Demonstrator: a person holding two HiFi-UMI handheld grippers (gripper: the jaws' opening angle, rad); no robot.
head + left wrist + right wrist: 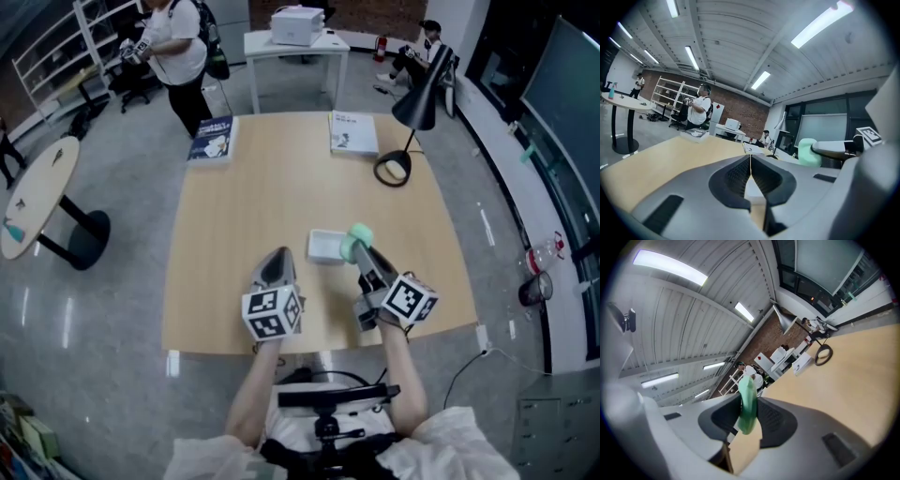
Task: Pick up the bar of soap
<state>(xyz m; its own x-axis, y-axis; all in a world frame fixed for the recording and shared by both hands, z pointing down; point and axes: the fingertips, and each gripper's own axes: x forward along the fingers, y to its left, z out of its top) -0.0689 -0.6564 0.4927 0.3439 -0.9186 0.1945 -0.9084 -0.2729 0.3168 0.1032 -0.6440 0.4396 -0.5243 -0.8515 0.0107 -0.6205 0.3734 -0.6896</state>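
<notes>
Right gripper [360, 253] tilts forward above the table [234, 216], jaws clamping the green soap [356, 237]; left gripper [278, 260] alongside, jaws pressed together, empty

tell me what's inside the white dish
Nothing visible in the white dish; the green soap is clamped in the right tool. The soap covers the dish's right edge.

The fingers [772, 420] of the right gripper [749, 399] are covering both flat sides of the bar of soap [747, 416]. The soap is hiding a corner of the white tray [322, 247]. The print on the two books [212, 139] is showing too small to read. The picture's left edge is cutting off the round table [37, 192].
</notes>
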